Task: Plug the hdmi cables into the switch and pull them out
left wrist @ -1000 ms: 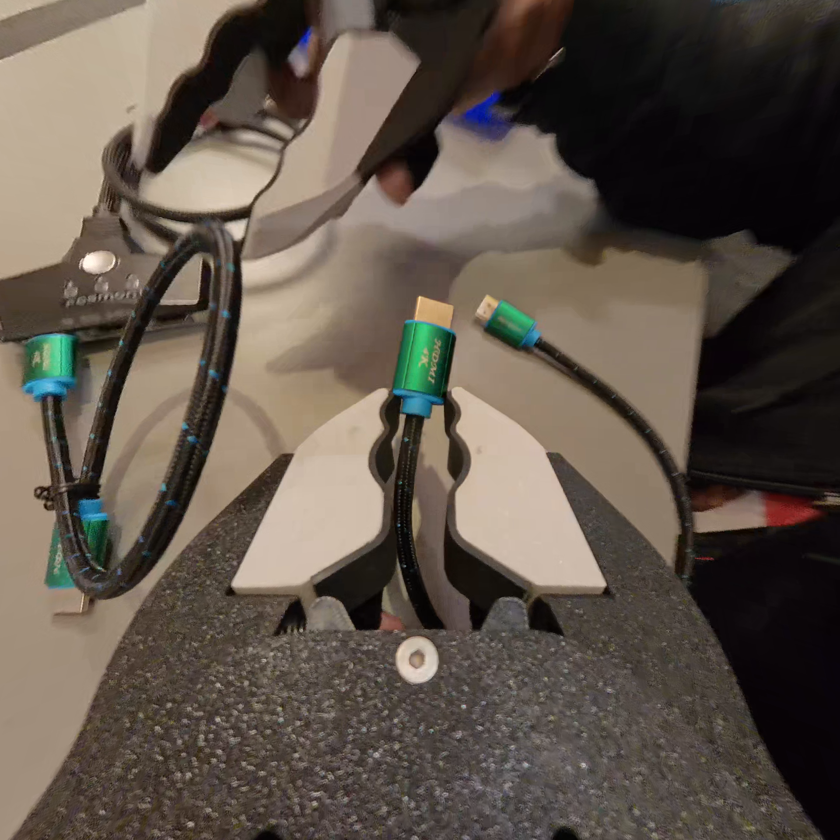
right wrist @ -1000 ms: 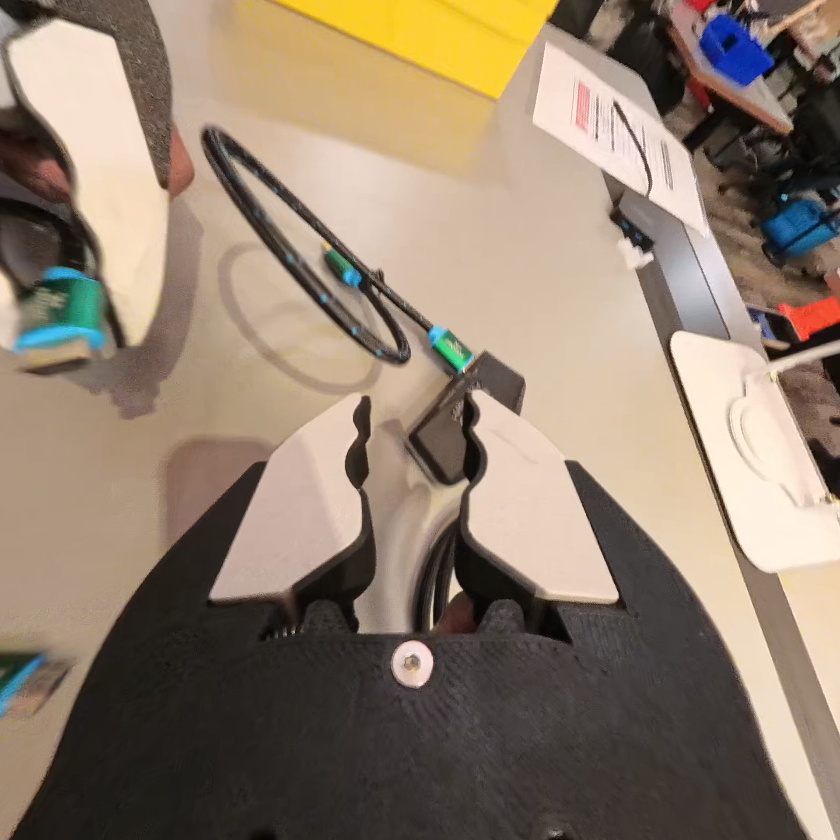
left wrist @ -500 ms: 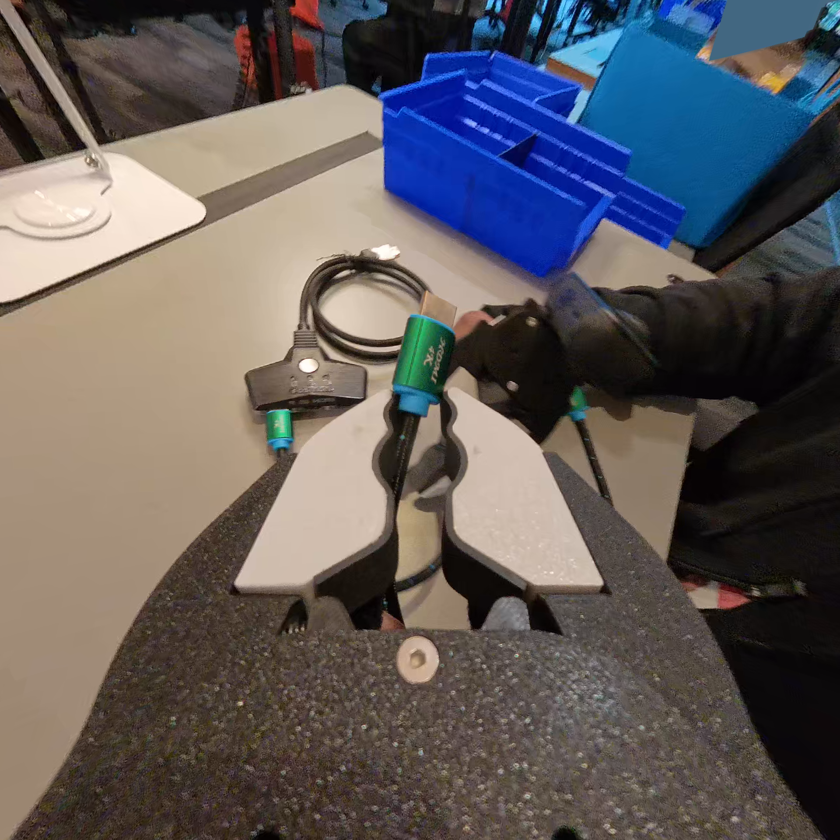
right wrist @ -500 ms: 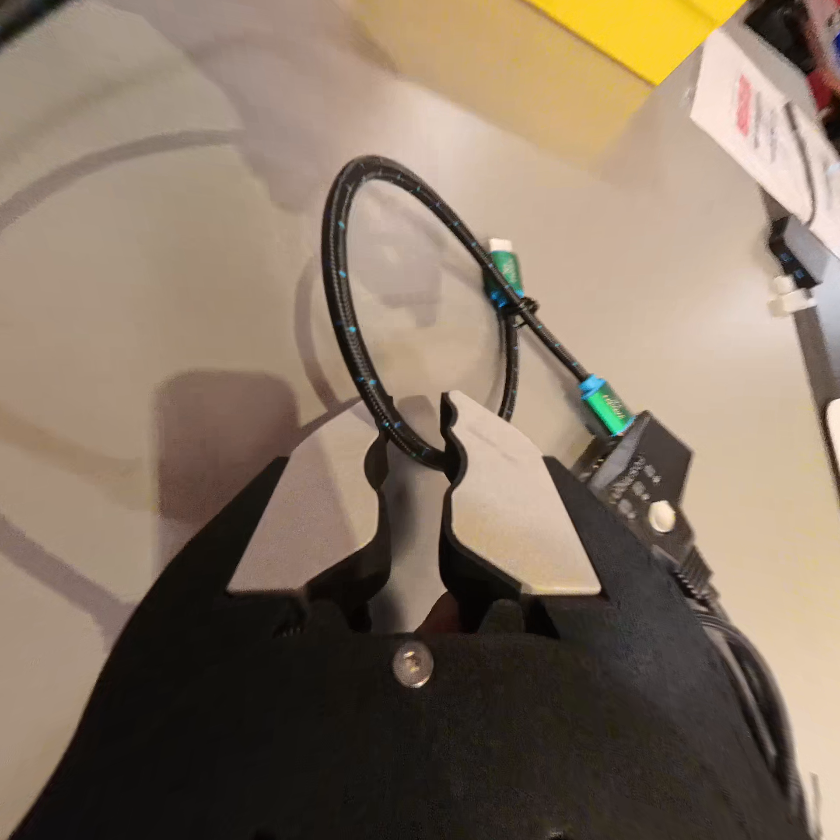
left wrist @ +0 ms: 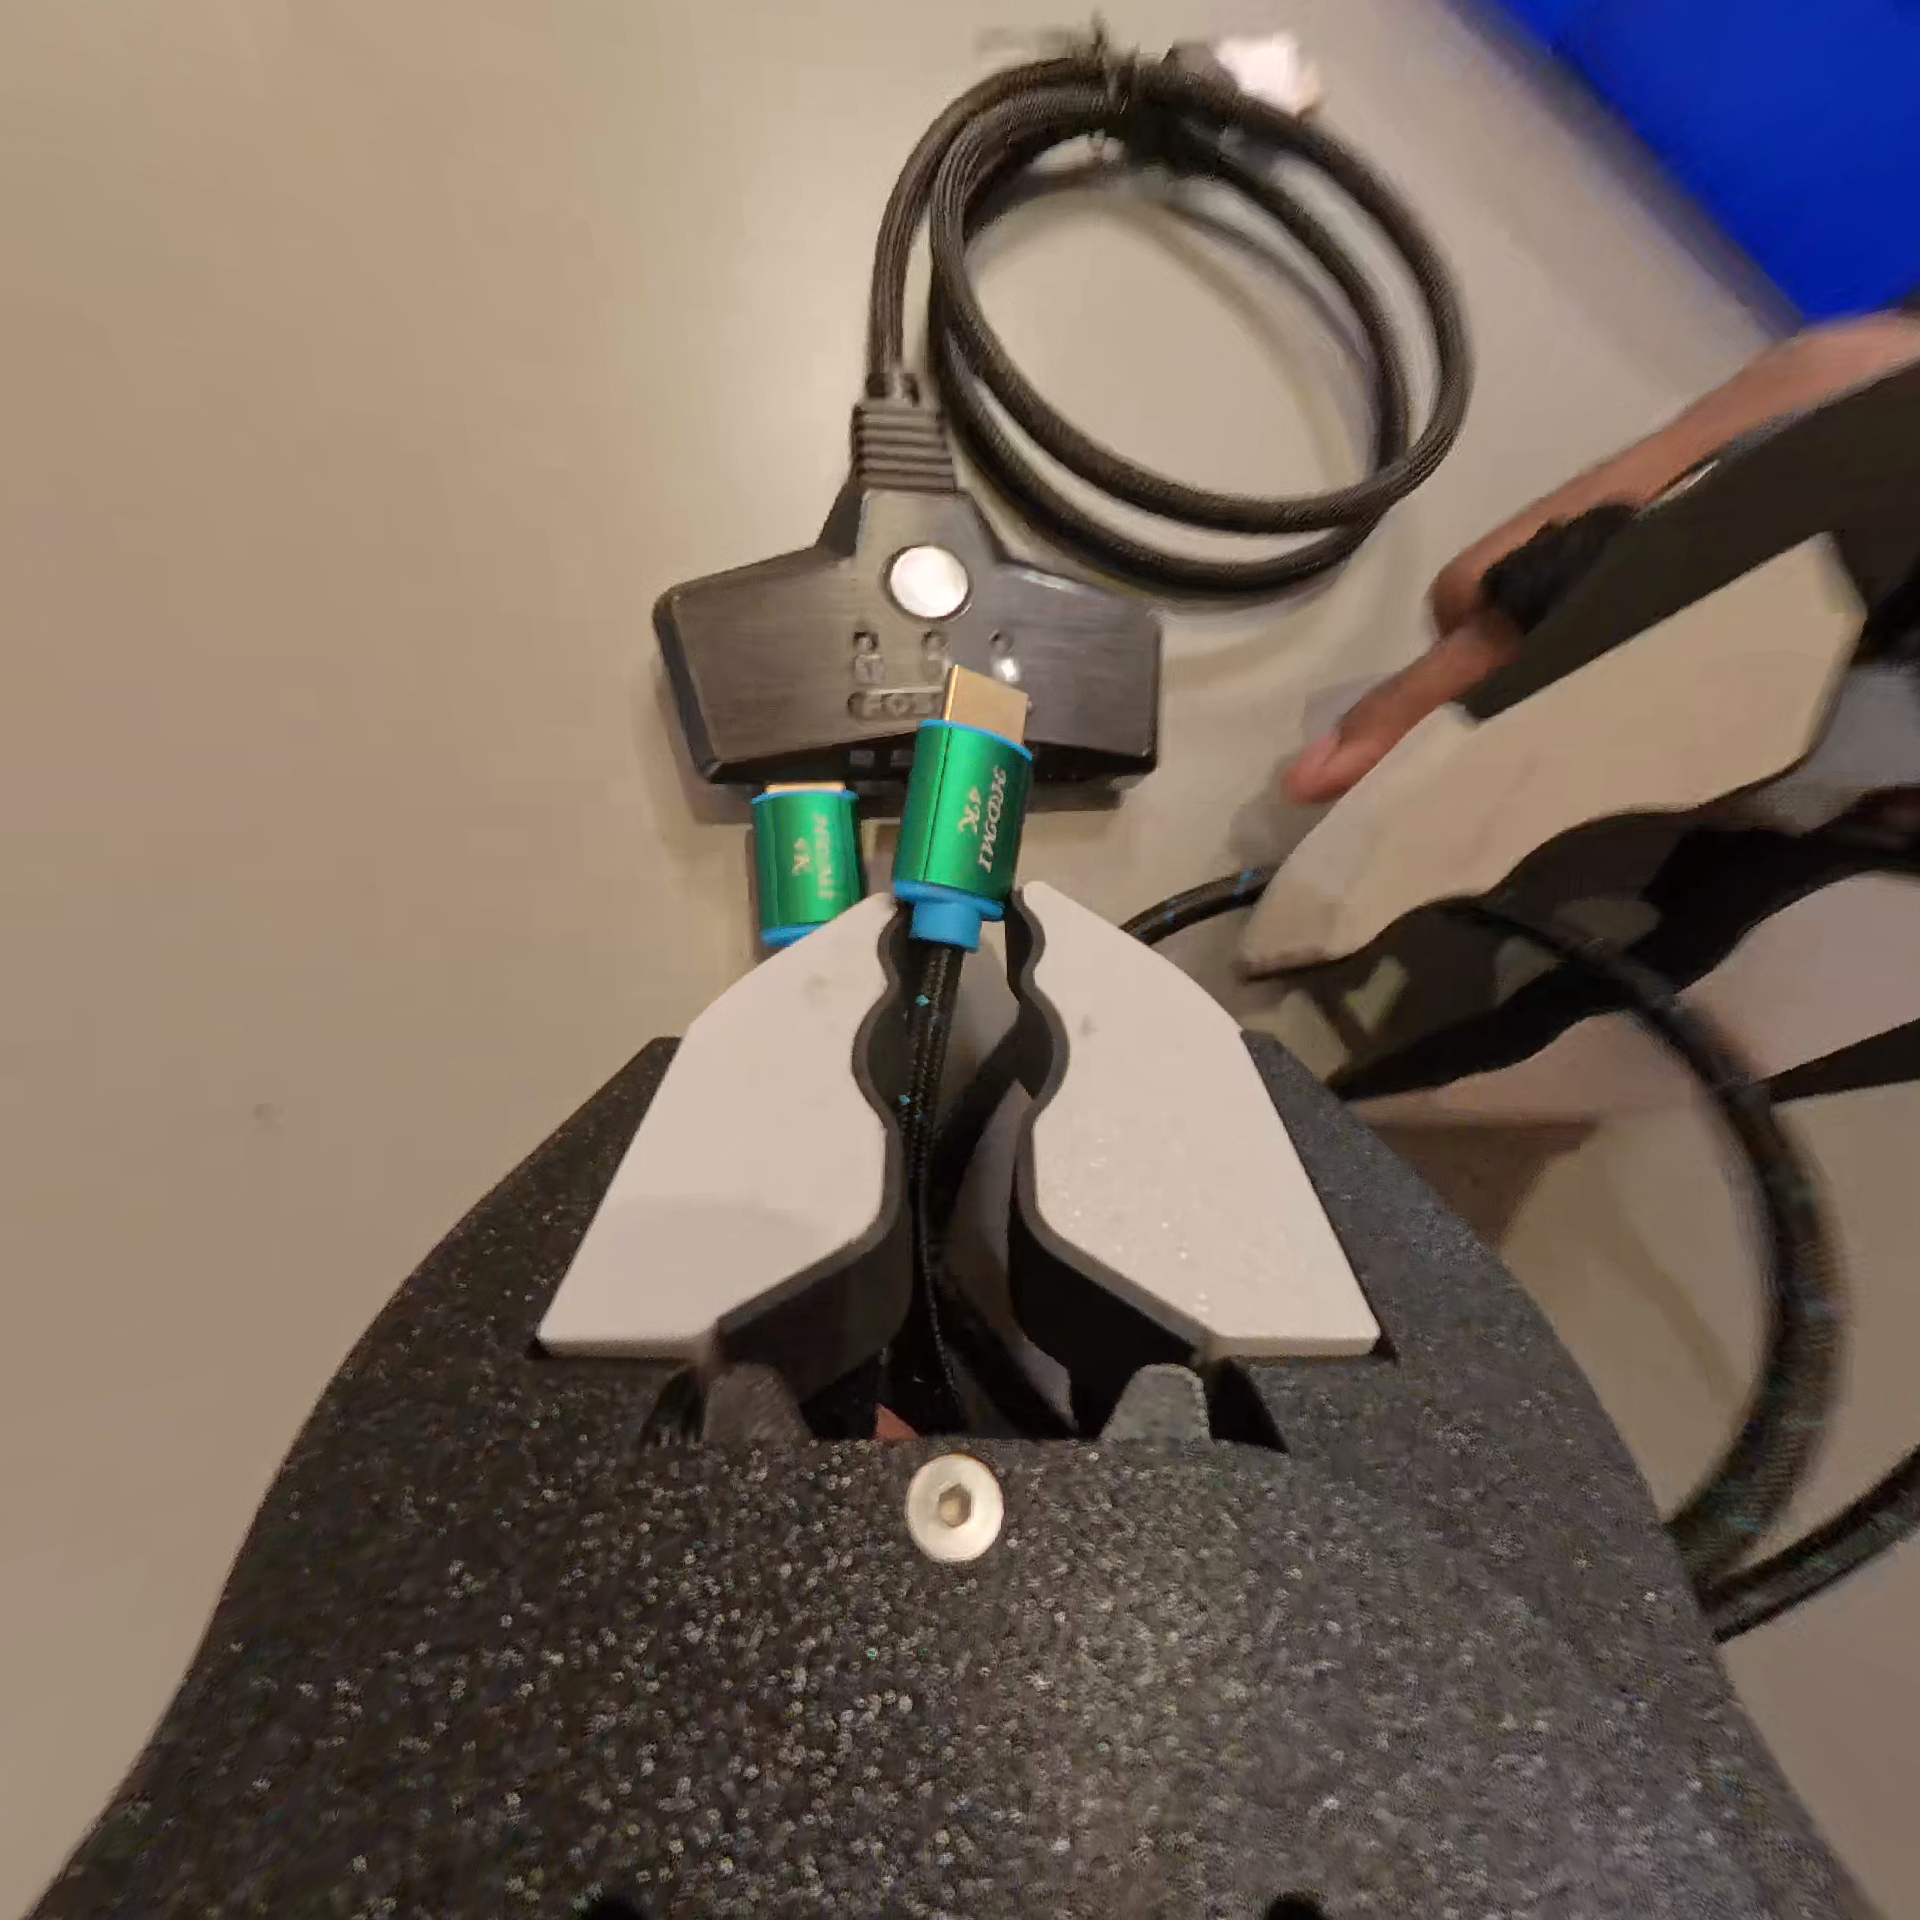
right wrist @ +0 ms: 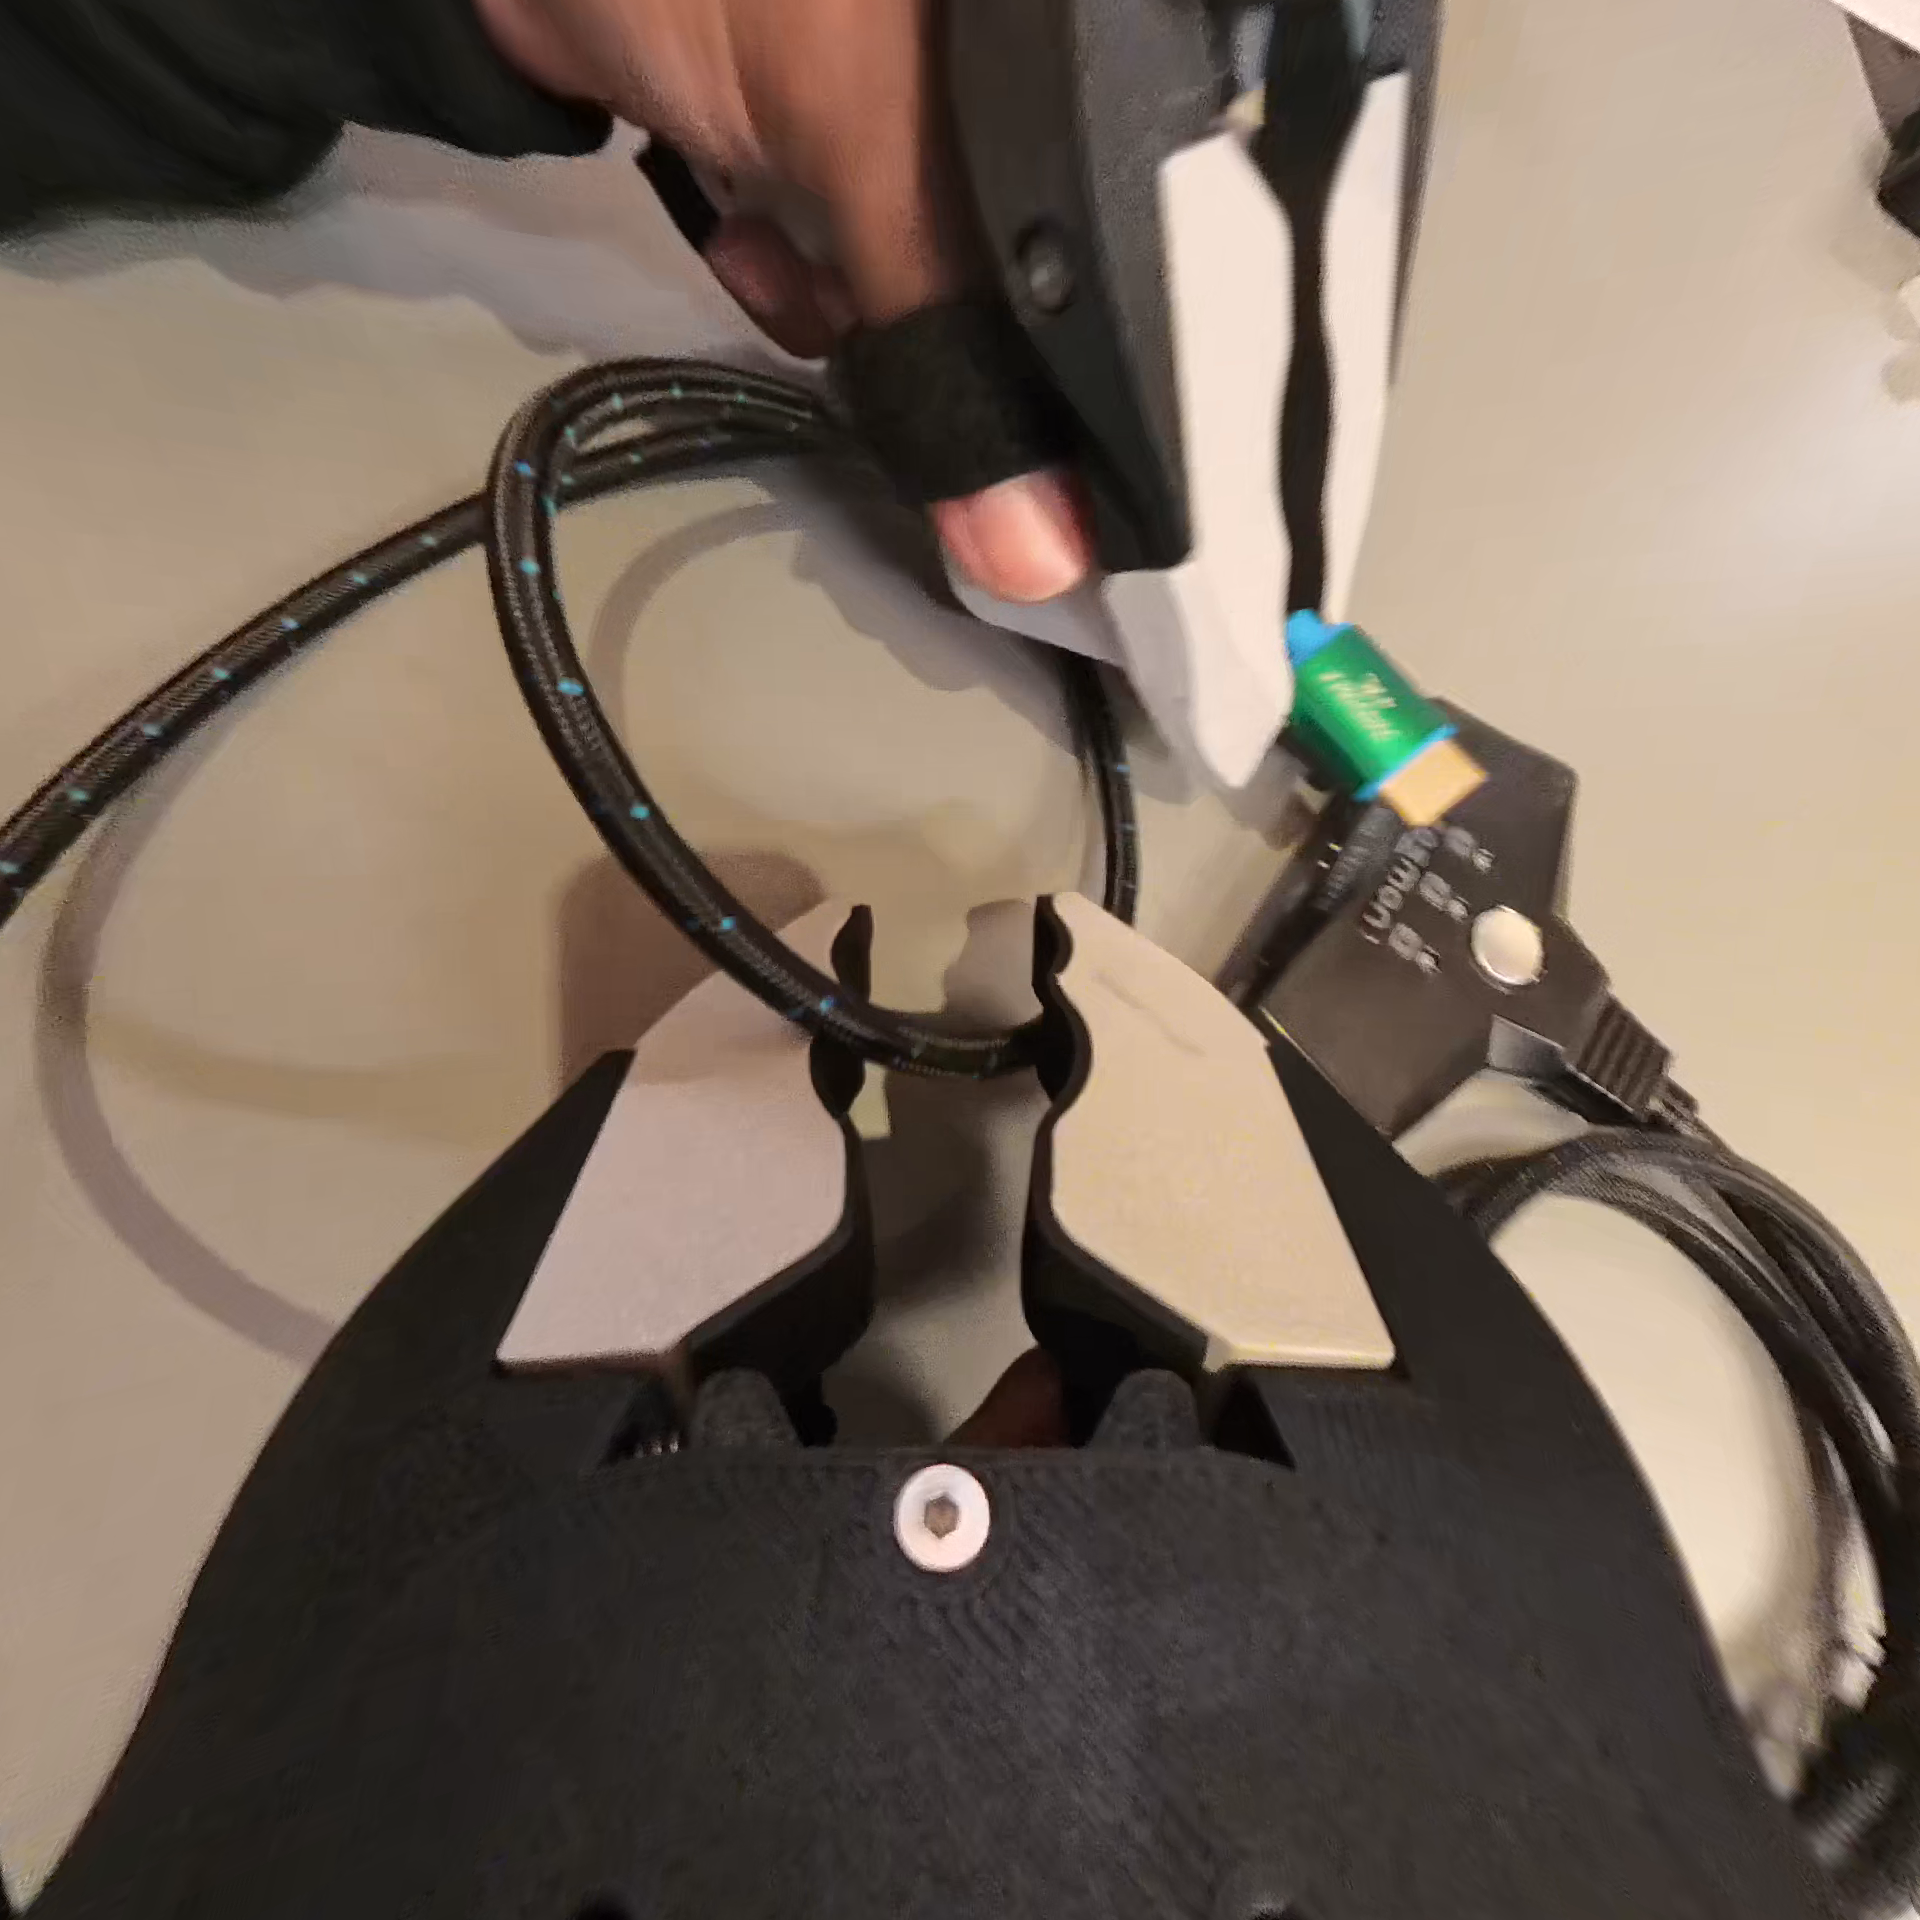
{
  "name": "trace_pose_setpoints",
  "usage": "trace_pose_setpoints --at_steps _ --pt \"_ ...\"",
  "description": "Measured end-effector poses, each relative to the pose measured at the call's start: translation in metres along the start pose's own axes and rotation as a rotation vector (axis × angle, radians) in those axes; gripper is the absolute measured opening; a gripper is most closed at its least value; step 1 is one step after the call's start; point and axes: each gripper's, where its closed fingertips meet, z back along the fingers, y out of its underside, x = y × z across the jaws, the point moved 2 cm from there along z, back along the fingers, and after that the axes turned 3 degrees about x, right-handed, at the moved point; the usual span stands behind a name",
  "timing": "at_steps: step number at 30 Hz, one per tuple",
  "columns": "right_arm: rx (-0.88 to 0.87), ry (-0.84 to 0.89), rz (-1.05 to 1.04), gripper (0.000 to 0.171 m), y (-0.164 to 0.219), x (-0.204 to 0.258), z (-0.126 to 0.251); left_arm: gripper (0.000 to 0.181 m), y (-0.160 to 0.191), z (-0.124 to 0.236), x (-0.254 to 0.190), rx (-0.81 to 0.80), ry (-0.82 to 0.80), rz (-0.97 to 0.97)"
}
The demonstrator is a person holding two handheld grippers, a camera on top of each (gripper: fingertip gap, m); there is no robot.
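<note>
Green plug [left wrist: 961, 821] clamped in left tongs [left wrist: 954, 914] near switch [left wrist: 904, 665]; right tongs [right wrist: 945, 925] gape around cable loop [right wrist: 644, 821]

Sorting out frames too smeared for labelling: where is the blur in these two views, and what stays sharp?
Left wrist view: the held green plug and the switch are sharp, the right claw and the blue edge behind it are smeared. Right wrist view: the left claw and hand are blurred; the braided cable stays fairly crisp.
</note>
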Motion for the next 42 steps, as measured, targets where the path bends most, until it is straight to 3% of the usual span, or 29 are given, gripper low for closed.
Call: trace_pose_setpoints --at_steps 1,7,11,15,20,29,35,42 --pt "0.006 0.012 0.012 0.030 0.002 -0.005 0.004 0.016 0.003 -0.003 0.000 0.017 -0.025 -0.021" --pt "0.054 0.050 0.085 0.033 0.012 -0.023 0.031 0.015 0.004 -0.010 -0.009 0.003 -0.082 -0.085" --pt "0.201 0.176 0.150 0.033 0.040 -0.050 0.047 0.016 0.005 -0.009 -0.010 -0.013 -0.085 -0.115" --pt "0.168 0.218 0.054 0.036 0.034 -0.075 0.057 0.015 0.006 -0.007 -0.011 -0.022 -0.054 -0.129" --pt "0.154 0.160 -0.175 0.043 0.007 -0.088 0.035 0.015 0.007 -0.008 -0.011 -0.013 -0.083 -0.155" --pt "0.323 0.082 -0.389 0.061 0.030 -0.083 -0.004 0.015 0.010 -0.004 -0.010 0.007 -0.099 -0.168" --pt "0.301 0.064 -0.450 0.054 0.032 -0.086 -0.007 0.015 -0.001 0.029 -0.014 -0.060 -0.029 -0.100" --pt "0.234 0.130 -0.499 0.052 0.027 -0.090 -0.012 0.014 -0.046 0.107 -0.025 -0.207 -0.087 -0.101"
